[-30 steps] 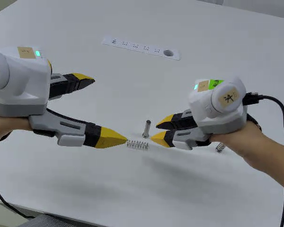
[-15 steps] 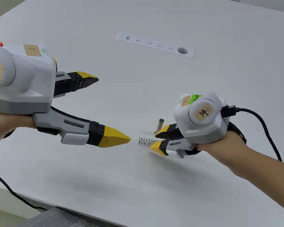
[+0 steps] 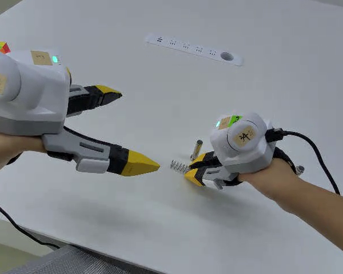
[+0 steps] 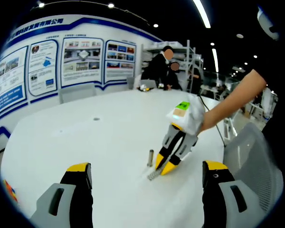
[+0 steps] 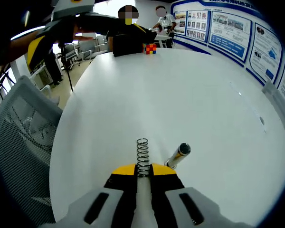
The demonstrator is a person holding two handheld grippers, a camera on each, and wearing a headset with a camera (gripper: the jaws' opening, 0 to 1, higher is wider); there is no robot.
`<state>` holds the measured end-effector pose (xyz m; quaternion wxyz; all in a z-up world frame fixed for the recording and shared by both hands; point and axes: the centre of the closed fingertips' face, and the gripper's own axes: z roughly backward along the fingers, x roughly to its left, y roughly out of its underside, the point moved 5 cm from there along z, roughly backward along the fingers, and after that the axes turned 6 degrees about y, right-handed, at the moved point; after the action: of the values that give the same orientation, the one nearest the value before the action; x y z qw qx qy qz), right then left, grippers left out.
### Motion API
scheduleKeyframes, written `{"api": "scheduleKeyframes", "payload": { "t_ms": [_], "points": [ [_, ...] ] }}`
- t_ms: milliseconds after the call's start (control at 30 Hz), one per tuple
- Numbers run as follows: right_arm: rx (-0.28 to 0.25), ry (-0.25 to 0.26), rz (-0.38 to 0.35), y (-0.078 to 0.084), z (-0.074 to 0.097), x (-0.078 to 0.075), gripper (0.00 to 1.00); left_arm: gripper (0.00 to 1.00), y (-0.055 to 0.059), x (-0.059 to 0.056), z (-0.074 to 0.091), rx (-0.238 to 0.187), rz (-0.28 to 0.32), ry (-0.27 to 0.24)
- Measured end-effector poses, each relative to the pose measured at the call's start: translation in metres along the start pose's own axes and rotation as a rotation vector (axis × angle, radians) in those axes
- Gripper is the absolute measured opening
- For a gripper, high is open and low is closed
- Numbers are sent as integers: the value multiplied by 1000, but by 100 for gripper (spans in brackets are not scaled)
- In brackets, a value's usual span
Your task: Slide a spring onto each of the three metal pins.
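Spring (image 3: 179, 166) held level, low over a white tabletop (image 3: 160, 74), one end clamped between the shut fingers of the right gripper (image 3: 193, 169); whether it touches the surface I cannot tell. Just beyond it, a bare metal pin (image 3: 196, 149) stands close beside the gripper's tips. The left gripper (image 3: 136, 130) hovers to the left, fingers wide apart and holding nothing. A power strip (image 3: 191, 48) lies at the far side. Judging from this, the task is at an early stage: the visible pin carries no spring, and threading this one is the next step.
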<state>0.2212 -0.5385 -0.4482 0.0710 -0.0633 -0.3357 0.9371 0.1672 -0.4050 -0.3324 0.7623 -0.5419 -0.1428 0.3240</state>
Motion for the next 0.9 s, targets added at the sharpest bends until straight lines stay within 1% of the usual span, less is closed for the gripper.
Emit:
{"api": "scheduleKeyframes", "payload": {
  "t_ms": [33, 100, 200, 267, 333, 400, 433, 467, 500, 567, 633, 700, 767, 900],
  "points": [
    [-1, -9, -5, 0, 0, 1, 11, 98, -1, -1, -1, -10, 5, 6],
    [7, -9, 6, 0, 1, 2, 11, 98, -2, -2, -2, -12, 6, 8],
    [27, -15, 25, 0, 4, 6, 11, 97, -1, -6, -3, 4, 3, 24],
    [21, -22, 29, -1, 9, 8, 11, 95, 0, -8, -3, 13, -1, 31],
    [8, -26, 30, -6, 18, 10, 11, 92, 1, -12, -4, 14, -6, 52],
    [-3, -22, 51, -11, 25, 9, 10, 87, 1, -15, -6, 6, -17, 61],
    [-6, -20, 71, -14, 31, 9, 10, 86, 1, -16, -8, -2, -21, 65],
    [-10, -19, 76, -16, 35, 9, 10, 86, 1, -17, -10, -4, -18, 70],
    [-15, -19, 80, -17, 39, 9, 10, 86, 1, -18, -12, -3, -15, 74],
    [-32, -18, 93, -23, 49, 9, 10, 83, 1, -21, -17, 9, -34, 86],
    [-54, -14, 97, -30, 59, 8, 10, 81, -1, -25, -22, 13, -42, 100],
    [-74, -6, 107, -36, 69, 7, 11, 81, -6, -29, -26, 2, -48, 117],
    [-84, -1, 127, -41, 78, 8, 11, 79, -10, -32, -30, -7, -52, 127],
    [-103, -10, 156, -49, 93, 12, 11, 73, -15, -35, -36, -12, -73, 143]
  ]
}}
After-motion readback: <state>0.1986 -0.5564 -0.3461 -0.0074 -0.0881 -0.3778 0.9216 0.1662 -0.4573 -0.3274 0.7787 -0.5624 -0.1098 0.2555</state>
